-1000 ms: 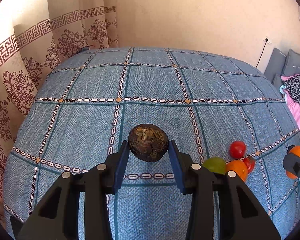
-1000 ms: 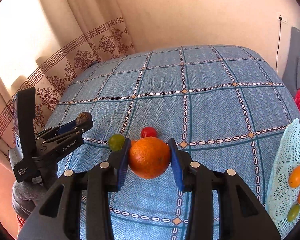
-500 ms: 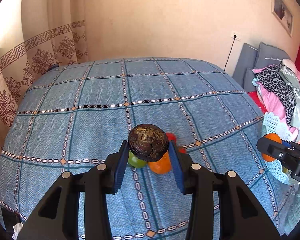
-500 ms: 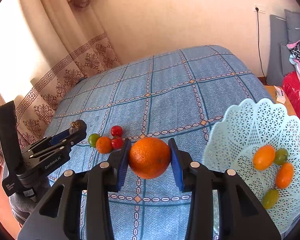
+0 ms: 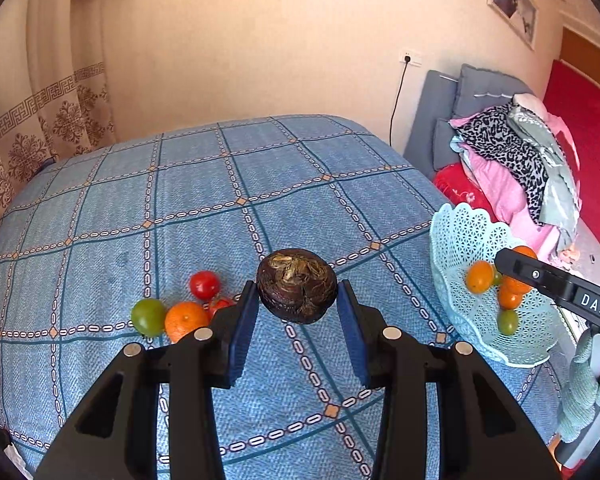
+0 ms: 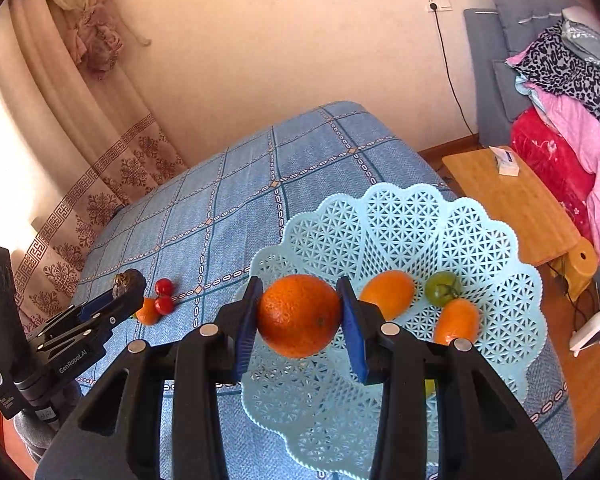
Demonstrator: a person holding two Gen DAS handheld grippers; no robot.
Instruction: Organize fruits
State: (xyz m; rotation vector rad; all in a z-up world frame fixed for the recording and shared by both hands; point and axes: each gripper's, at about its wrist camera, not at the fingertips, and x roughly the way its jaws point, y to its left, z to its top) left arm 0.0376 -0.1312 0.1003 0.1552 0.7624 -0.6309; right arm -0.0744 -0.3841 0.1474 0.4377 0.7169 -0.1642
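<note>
My left gripper (image 5: 297, 308) is shut on a dark brown round fruit (image 5: 297, 285), held above the blue checked bedspread (image 5: 220, 208). My right gripper (image 6: 300, 316) is shut on a large orange (image 6: 299, 314), held over the near left part of the pale blue lattice basket (image 6: 400, 216). The basket also shows in the left wrist view (image 5: 456, 236), at the bed's right edge. It holds two orange fruits (image 6: 388, 293) and a green tomato (image 6: 443, 288). On the bedspread lie a green tomato (image 5: 148, 317), a small orange (image 5: 186, 319) and red tomatoes (image 5: 205, 284).
A wooden side table (image 6: 512, 212) with a small box stands right of the bed. Piled clothes (image 6: 568, 92) lie on a grey sofa. A patterned curtain (image 6: 100, 184) hangs at the left. A wall with a socket and cord is behind.
Both grippers have swung to the right. The basket has come into the left wrist view. My right gripper with the orange now hangs over the basket.
</note>
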